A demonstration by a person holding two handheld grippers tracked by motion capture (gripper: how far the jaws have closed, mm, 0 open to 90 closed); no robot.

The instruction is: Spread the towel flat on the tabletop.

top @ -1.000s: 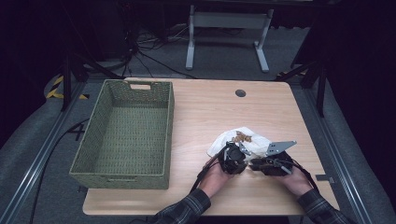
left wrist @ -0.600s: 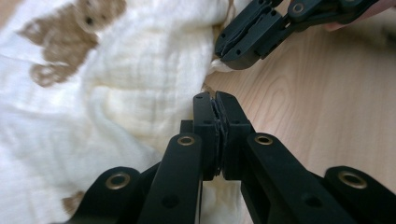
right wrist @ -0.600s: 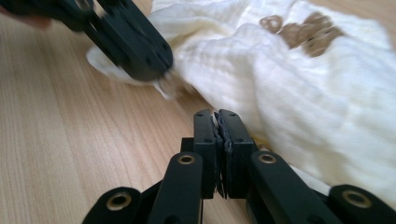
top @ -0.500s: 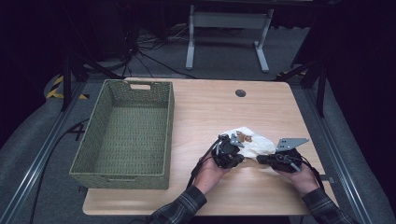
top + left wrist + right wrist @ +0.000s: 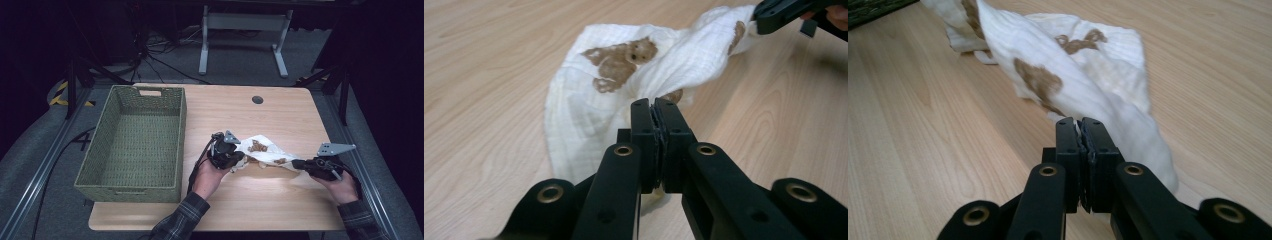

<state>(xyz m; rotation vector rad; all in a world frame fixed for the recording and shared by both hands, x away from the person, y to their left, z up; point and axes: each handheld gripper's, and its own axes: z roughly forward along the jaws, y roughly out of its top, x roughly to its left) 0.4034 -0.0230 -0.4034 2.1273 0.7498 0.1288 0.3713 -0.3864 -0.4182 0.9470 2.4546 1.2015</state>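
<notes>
Grippers, left (image 5: 239,159) and right (image 5: 298,163), each pinch a corner of the cloth (image 5: 265,152) right of the basket (image 5: 134,145); grasping looks done, spreading and folding remain.

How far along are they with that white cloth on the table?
Done: both claws are clamped on the cloth, left claw at one end, right claw at the other. In hand: the cloth is stretched between them above the table. Left: probably folding it; the basket holds nothing yet.

Cloth (image 5: 624,85) edge hidden between jaws
</notes>
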